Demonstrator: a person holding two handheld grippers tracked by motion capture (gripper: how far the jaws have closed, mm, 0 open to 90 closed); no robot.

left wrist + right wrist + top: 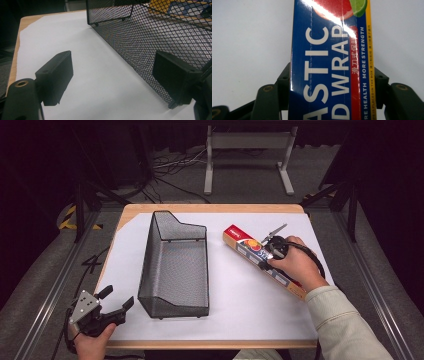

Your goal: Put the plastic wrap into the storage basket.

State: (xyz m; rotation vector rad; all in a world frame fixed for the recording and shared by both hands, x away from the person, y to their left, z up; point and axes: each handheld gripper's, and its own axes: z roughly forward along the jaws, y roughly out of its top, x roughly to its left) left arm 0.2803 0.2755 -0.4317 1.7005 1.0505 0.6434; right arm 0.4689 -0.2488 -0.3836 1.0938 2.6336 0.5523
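Observing right hand-held gripper (329, 82) pinching plastic wrap box (262, 260) at 3 o'clock on counter (250, 290) | left hand-held gripper (116, 305) spread at 7 o'clock beside mesh basket (175, 265), we note.

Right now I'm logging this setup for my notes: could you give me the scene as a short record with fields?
surface: table covered with white paper
basket: black mesh basket, upright, nothing visible inside
box: plastic wrap box lying flat, right of basket
left tool: left tool open, off the paper's near-left corner, holding nothing
right tool: right tool jaws against both sides of the box
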